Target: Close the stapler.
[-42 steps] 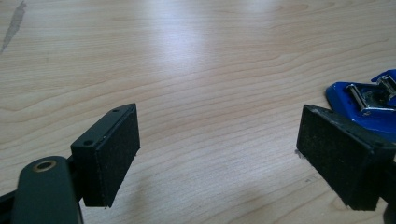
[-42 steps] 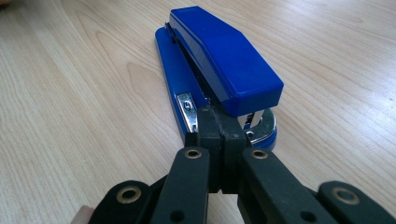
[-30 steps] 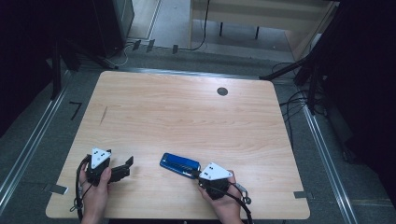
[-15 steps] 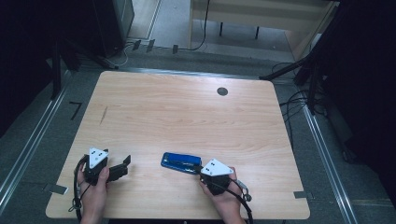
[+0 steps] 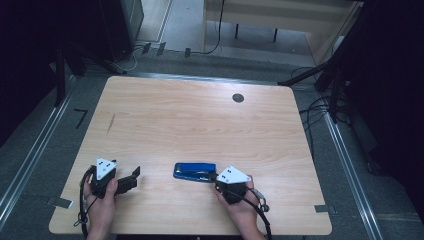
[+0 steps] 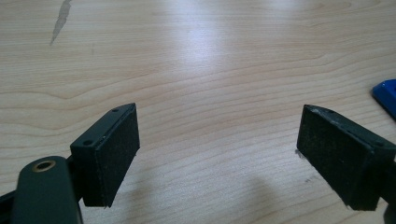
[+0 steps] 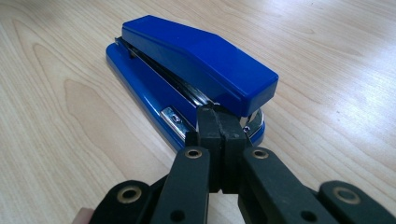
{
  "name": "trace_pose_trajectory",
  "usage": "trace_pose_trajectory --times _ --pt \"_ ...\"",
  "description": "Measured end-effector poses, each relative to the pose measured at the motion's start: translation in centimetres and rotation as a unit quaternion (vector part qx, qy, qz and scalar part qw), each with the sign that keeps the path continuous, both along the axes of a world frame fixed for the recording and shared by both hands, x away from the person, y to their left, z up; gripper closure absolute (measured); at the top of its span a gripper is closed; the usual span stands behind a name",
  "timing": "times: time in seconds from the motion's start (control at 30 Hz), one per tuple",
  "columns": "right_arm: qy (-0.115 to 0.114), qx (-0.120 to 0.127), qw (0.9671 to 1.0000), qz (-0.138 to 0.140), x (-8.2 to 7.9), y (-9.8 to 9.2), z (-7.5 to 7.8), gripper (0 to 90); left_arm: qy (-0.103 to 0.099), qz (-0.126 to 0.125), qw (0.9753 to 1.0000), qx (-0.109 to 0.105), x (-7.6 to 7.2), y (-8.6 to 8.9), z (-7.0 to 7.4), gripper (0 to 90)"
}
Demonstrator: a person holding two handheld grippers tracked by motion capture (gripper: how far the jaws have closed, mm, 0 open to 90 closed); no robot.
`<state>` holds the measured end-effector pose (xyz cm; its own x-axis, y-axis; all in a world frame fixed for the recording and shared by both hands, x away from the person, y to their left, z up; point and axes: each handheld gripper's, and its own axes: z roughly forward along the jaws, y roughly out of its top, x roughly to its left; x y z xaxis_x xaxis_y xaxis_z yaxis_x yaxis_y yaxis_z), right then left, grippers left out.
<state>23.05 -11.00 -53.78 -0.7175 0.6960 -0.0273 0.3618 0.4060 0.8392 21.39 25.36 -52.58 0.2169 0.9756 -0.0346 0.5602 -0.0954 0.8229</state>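
High view: I see the blue stapler (image 5: 194,170) lying flat near the table's (image 5: 200,120) front edge, between my two hands, closer to the right one.
Change since a second ago: my right gripper (image 5: 216,177) has closed in on the stapler's near end; the stapler itself has turned a little and shifted slightly. The left gripper (image 5: 134,174) has barely moved.
What that means: I judge I am nudging or lining up the stapler with the closed tips, not grasping it yet.
Right gripper state: in the right gripper view the jaws are pressed together with nothing between them, tips (image 7: 219,128) right at the stapler's (image 7: 187,74) hinged back end, touching or nearly so.
Left gripper state: spread wide over bare wood, pads (image 6: 343,161) apart, holding nothing; a blue corner of the stapler (image 6: 385,93) sits off to its side.
Stapler material: glossy hard plastic, boxy top arm tapering toward the front, flat base, bright metal rail between.
Pads: matte black, slightly gritty, rectangular.
Table: pale wood-grain laminate, smooth with a sheen, one dark scuff (image 6: 60,18).
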Motion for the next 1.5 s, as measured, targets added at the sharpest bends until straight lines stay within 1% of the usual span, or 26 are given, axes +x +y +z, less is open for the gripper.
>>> trace_pose_trajectory --times 0.13,0.27,0.37,0.4,0.43,0.47,0.57,0.63,0.7,0.73,0.77,0.87,0.93,1.0,1.1,1.2,1.27,1.4,1.5 --pt "-0.002 0.002 1.0000 -0.003 0.2 0.0 -0.1 90.0 0.004 -0.003 1.0000 0.005 0.0 -0.2 0.0 13.6" --pt "-0.005 0.005 1.0000 -0.003 0.5 -0.1 -0.2 90.0 0.004 -0.001 1.0000 -0.003 0.1 -0.1 0.0 13.6" --pt "0.011 0.026 0.9996 0.004 0.8 -0.4 -0.2 90.0 0.008 -0.003 1.0000 -0.002 0.1 -0.1 0.0 13.7" --pt "0.012 0.029 0.9995 0.005 0.8 -0.5 -0.3 90.0 0.008 -0.004 1.0000 -0.001 0.1 -0.1 0.0 13.7" --pt "0.006 0.027 0.9996 0.004 0.7 -0.6 -0.4 90.0 0.009 -0.005 0.9999 -0.001 0.2 0.0 0.0 13.6" --pt "0.005 0.028 0.9996 0.004 0.6 -0.6 -0.4 90.0 0.010 -0.006 0.9999 -0.001 0.2 0.0 0.0 13.7" --pt "0.012 0.043 0.9990 0.004 0.4 -1.1 -0.2 90.0 0.012 -0.006 0.9999 -0.003 0.2 0.0 0.0 13.7" --pt "0.014 0.042 0.9990 0.001 0.3 -1.6 -0.1 90.0 0.013 -0.008 0.9999 -0.004 0.2 0.0 0.0 13.7" --pt "0.017 0.049 0.9987 -0.004 0.2 -2.2 0.0 90.0 0.013 -0.008 0.9999 -0.005 0.2 0.0 0.0 13.6" --pt "0.017 0.052 0.9985 -0.006 0.3 -2.7 0.1 86.2 0.013 -0.007 0.9999 -0.004 0.2 0.0 0.0 13.7" --pt "0.020 0.055 0.9982 -0.012 0.3 -3.1 0.3 85.7 0.012 -0.008 0.9999 -0.004 0.2 0.0 0.0 13.6" --pt "0.013 0.068 0.9971 -0.030 0.4 -4.6 0.7 83.7 0.013 -0.008 0.9999 -0.003 0.3 -0.1 -0.1 13.7" --pt "0.012 0.075 0.9963 -0.040 0.6 -5.6 0.9 80.8 0.014 -0.008 0.9999 -0.004 0.3 -0.1 -0.1 13.7" --pt "0.020 0.082 0.9953 -0.047 0.9 -6.6 0.9 75.5 0.015 -0.008 0.9999 -0.004 0.3 -0.1 -0.1 13.7" --pt "0.025 0.089 0.9941 -0.057 1.2 -7.7 0.8 66.8 0.015 -0.007 0.9998 -0.004 0.3 0.0 -0.1 13.7" --pt "0.026 0.098 0.9925 -0.069 1.4 -8.6 0.8 58.0 0.015 -0.008 0.9998 -0.004 0.3 0.0 -0.1 13.6" --pt "0.027 0.099 0.9923 -0.068 1.5 -9.0 0.9 52.8 0.015 -0.008 0.9998 -0.004 0.3 0.0 -0.1 13.6" --pt "0.031 0.095 0.9927 -0.068 1.5 -9.7 0.9 43.1 0.016 -0.008 0.9998 -0.004 0.3 0.0 -0.1 13.6" --pt "0.032 0.097 0.9924 -0.069 1.4 -10.1 0.9 39.2 0.014 -0.009 0.9998 -0.004 0.3 0.0 -0.1 13.7"
